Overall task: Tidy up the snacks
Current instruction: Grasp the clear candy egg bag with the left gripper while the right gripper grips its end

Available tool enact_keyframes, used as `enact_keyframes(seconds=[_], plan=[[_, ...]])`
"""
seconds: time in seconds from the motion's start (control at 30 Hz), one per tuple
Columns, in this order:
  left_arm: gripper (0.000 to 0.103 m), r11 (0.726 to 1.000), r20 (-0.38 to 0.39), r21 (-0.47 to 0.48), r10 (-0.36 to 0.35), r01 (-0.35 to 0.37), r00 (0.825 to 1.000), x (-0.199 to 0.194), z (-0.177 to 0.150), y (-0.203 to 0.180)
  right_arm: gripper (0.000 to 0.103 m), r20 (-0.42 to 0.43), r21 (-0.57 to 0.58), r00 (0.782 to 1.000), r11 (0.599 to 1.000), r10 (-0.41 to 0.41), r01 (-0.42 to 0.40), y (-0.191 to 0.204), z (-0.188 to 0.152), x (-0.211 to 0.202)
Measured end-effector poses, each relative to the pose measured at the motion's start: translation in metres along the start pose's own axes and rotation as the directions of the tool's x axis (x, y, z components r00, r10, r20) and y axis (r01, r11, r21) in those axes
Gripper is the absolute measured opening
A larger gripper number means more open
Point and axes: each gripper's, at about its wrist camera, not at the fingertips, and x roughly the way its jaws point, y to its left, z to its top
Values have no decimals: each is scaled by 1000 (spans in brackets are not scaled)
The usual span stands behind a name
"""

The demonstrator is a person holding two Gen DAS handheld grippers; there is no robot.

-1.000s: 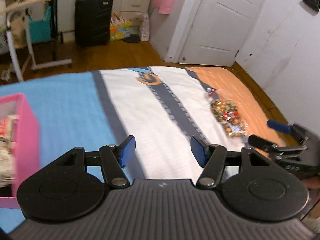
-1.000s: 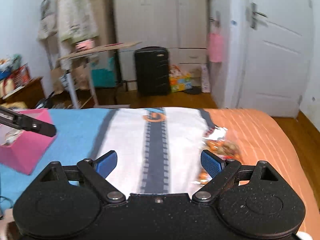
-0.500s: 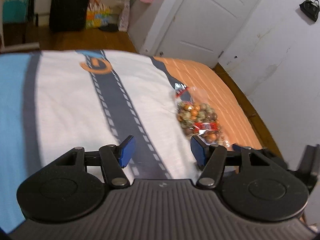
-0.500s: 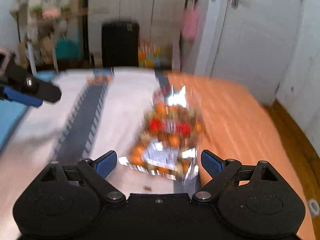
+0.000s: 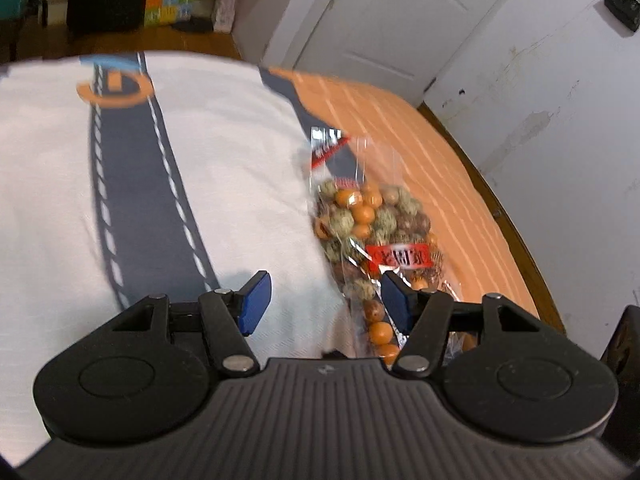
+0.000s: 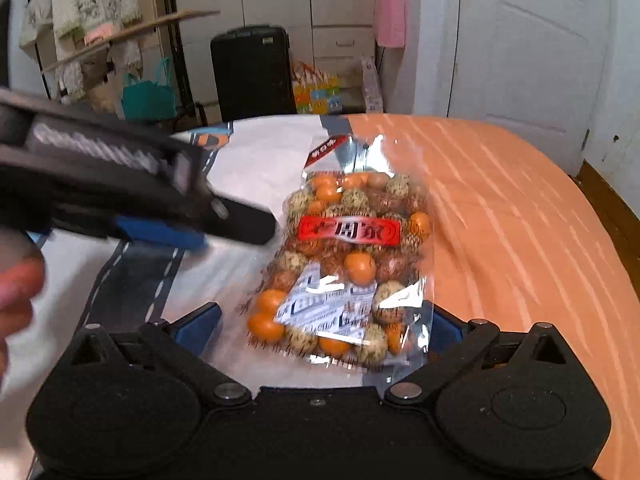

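Note:
A clear snack bag (image 6: 344, 264) of orange and speckled balls with a red label lies on the bed, on the seam between white and orange sheet. My right gripper (image 6: 320, 326) is open, its blue pads on either side of the bag's near end. The bag also shows in the left wrist view (image 5: 372, 232). My left gripper (image 5: 324, 300) is open, with its right pad over the bag's near edge. In the right wrist view the left gripper reaches in from the left, just beside the bag.
The bed (image 5: 224, 184) has a white sheet with a dark road stripe and an orange part (image 6: 520, 240) on the right. A black suitcase (image 6: 252, 72), a white door (image 6: 532, 52) and a wall (image 5: 560, 120) stand beyond the bed.
Both grippers have swung right and closed in on the snack bag. The pink box has left both views. The right gripper's pads now straddle the bag's end.

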Motion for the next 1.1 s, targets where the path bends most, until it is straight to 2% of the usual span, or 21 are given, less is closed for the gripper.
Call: enact_keyframes(seconds=[0.1, 0.23, 0.33, 0.43, 0.57, 0.67, 0.83, 0.93, 1.1], plan=[[56, 1000, 10, 10, -7, 7, 1000, 4, -5, -1, 103, 21, -20, 1000, 1000, -6, 6, 3, -4, 3], [54, 998, -11, 19, -56, 56, 998, 6, -8, -3, 103, 23, -22, 999, 1000, -22, 23, 7, -1, 5], [48, 997, -10, 7, -74, 75, 997, 6, -12, -6, 95, 37, -15, 999, 999, -28, 29, 10, -1, 1], [48, 996, -18, -18, -82, 82, 996, 3, -15, -8, 90, 41, 21, 999, 1000, -22, 21, 15, -3, -6], [47, 996, -37, -20, -91, 90, 995, -7, -16, -8, 76, 61, 66, 998, 998, -19, 15, 20, -9, -19], [47, 994, -71, -29, -104, 102, 992, -14, -17, -5, 73, 48, 100, 999, 995, 0, -5, 20, -10, -23], [47, 997, -98, -9, -78, 78, 992, -22, -19, -5, 72, 17, 115, 999, 993, 39, -41, 23, -10, -27], [49, 998, -139, -3, -63, 63, 988, -22, -16, -5, 79, -34, 125, 996, 989, 80, -75, 19, -7, -22], [52, 994, -179, -68, -100, 89, 979, -13, -13, 11, 85, -46, 32, 999, 999, 9, -7, 40, -10, -17]])
